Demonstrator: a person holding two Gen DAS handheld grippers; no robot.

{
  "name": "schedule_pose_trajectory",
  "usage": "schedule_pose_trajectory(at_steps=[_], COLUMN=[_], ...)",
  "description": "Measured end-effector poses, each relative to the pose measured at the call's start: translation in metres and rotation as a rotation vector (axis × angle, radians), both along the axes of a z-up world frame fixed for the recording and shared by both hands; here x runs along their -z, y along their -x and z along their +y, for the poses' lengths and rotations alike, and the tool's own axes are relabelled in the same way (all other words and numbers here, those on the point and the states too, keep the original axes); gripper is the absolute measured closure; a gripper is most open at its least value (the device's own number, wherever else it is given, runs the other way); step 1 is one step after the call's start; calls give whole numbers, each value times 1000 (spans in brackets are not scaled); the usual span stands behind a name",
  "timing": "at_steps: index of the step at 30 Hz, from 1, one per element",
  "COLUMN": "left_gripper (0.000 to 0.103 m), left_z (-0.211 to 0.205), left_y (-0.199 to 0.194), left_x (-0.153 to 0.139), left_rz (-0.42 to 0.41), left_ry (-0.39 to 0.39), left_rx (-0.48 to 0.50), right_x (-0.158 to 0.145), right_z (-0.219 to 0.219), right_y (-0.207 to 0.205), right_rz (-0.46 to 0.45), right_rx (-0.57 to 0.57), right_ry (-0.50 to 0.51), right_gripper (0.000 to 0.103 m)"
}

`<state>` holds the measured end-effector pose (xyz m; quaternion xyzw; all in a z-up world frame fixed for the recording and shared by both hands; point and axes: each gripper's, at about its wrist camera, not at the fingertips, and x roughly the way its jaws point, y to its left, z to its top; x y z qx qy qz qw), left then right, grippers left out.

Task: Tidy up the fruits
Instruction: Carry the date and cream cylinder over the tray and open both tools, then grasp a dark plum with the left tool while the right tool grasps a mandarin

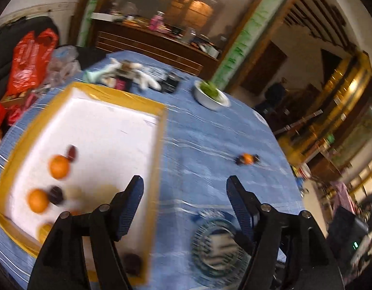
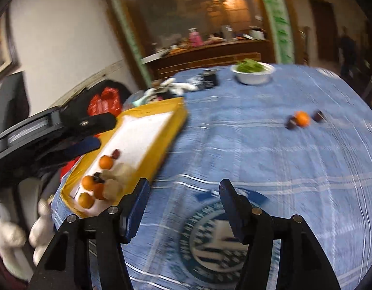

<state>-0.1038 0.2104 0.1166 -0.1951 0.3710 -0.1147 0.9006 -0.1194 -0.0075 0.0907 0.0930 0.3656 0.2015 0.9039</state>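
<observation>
Both views are smeared by motion blur, so small things read only as blobs of colour. In the left wrist view the tray (image 1: 147, 104), yellow-rimmed with a white floor, is cut off at its near end by the left gripper (image 1: 184, 187), whose frame hides the tray's lower corner. Two oranges (image 1: 59, 166) lie at about 9 o'clock of the fingers (image 1: 131, 207), with dark fruits (image 1: 55, 194) beside them; a further orange patch and a dark fruit (image 1: 132, 262) near the frame are half hidden. Pale shapes between them are too blurred to name.

The left fingers stand released, wide apart, with nothing between them, only the blue cloth (image 1: 205, 135) of the desk. The left finger overlaps the tray's right rim in the picture; whether it touches cannot be told. Out on the cloth at about 1 o'clock, well apart from the fingers, sits one orange with dark fruits (image 1: 246, 158) at either side.

In the right wrist view the right gripper (image 2: 183, 193) is likewise released and empty above a round printed emblem (image 2: 210, 236) that its frame partly covers. The tray (image 2: 161, 142) lies at 10 o'clock, its fruits (image 2: 99, 181) heaped at the near end just beside the left finger (image 2: 135, 212). The loose orange group (image 2: 302, 119) lies at 1 o'clock, well apart. A white bowl (image 2: 253, 77) of greens stands at the far edge. The left gripper's body (image 2: 53, 133) fills the left margin, and a gloved hand (image 2: 21, 232) is cut off at the corner.
</observation>
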Motion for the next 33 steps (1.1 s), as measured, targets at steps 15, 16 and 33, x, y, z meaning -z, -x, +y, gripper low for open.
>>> schedule_pose_trajectory(at_steps=[15,16,33], left_gripper=[17,17,59], left_z=[-103,-110,-139], left_y=[36,35,-89], left_x=[8,7,14], left_rz=[81,88,67], left_ry=[124,72,-95], left_rx=[324,325,240], right_x=[10,10,23], right_z=[-92,-97,-211], right_y=[29,29,-100], right_rz=[43,44,133], right_rx=[212,219,320], right_ry=[-123,-122,-39], right_gripper=[38,38,38])
